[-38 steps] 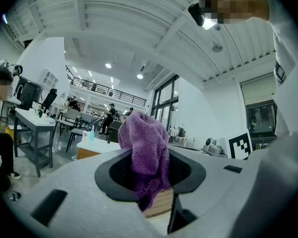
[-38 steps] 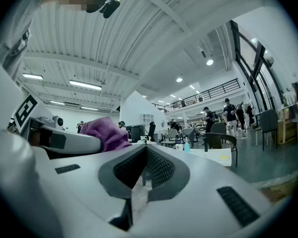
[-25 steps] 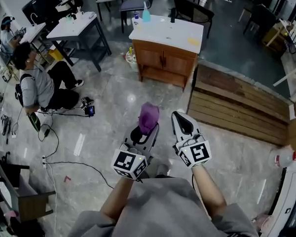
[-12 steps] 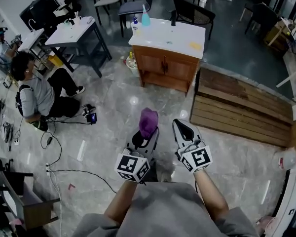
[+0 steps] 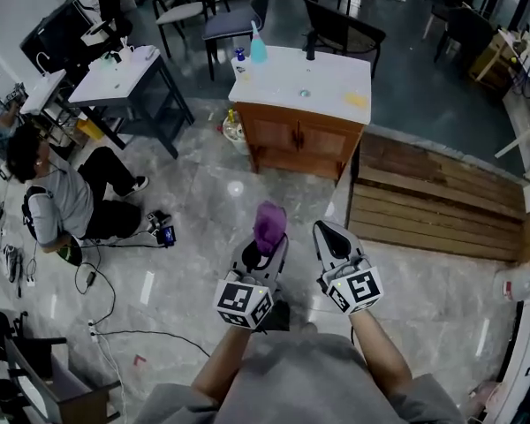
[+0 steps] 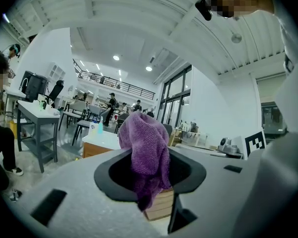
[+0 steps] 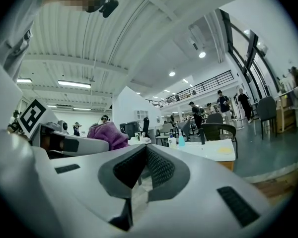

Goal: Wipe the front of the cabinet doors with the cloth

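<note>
The cabinet (image 5: 300, 135) sits nearer now across glossy, seemingly marble floor (image 5: 203, 206).

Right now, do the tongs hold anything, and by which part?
The left tongs grip the purple cloth around its middle, and its bunched top sticks out past their tips. The right tongs are shut and hold nothing.

Bright ceiling lights, floor glare, fisheye edges, sharp.

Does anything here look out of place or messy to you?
Nothing looks spilled or broken. Loose cables trail across the floor beside a seated person, and the purple cloth sits bunched in the left hand-held gripper, not yet at the cabinet.
</note>
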Demonstrator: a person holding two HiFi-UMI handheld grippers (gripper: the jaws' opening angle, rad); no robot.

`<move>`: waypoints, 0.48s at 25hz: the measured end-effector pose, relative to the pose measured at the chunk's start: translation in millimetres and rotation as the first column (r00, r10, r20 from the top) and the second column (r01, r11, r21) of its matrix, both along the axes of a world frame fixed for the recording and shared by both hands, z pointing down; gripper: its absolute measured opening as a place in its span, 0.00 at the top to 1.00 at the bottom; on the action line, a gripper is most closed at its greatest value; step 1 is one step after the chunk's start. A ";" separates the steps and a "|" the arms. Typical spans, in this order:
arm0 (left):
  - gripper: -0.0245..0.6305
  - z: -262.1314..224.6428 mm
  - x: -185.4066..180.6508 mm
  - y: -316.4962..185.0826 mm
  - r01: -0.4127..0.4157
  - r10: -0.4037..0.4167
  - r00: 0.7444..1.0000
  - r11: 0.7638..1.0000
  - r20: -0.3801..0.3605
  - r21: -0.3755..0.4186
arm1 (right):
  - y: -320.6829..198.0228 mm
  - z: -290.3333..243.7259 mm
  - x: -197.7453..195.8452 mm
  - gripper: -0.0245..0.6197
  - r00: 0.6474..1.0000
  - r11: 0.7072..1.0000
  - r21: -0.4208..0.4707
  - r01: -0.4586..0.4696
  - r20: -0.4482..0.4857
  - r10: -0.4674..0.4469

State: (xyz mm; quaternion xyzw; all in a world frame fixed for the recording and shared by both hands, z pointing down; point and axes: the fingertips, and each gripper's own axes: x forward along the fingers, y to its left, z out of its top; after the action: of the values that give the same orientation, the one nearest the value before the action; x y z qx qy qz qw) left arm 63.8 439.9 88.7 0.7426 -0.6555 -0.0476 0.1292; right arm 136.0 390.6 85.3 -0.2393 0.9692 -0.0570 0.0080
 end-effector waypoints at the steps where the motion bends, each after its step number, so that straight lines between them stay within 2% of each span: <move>1: 0.74 1.4 -8.0 -4.3 -0.001 0.001 1.000 1.000 0.001 -0.002 | -4.3 1.4 -6.9 0.95 1.000 1.000 -0.005 -0.004 -0.001 0.004; 12: 0.74 18.4 -86.0 -41.9 -0.027 0.027 1.000 1.000 -0.011 -0.016 | -39.2 18.2 -70.8 0.95 0.998 0.998 -0.050 -0.048 -0.048 0.045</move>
State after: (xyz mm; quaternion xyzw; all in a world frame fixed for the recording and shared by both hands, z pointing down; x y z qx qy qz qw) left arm -22.2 398.0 107.1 0.7500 -0.6451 -0.0445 0.1392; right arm 65.2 351.4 103.5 -0.2632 0.9615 -0.0762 -0.0193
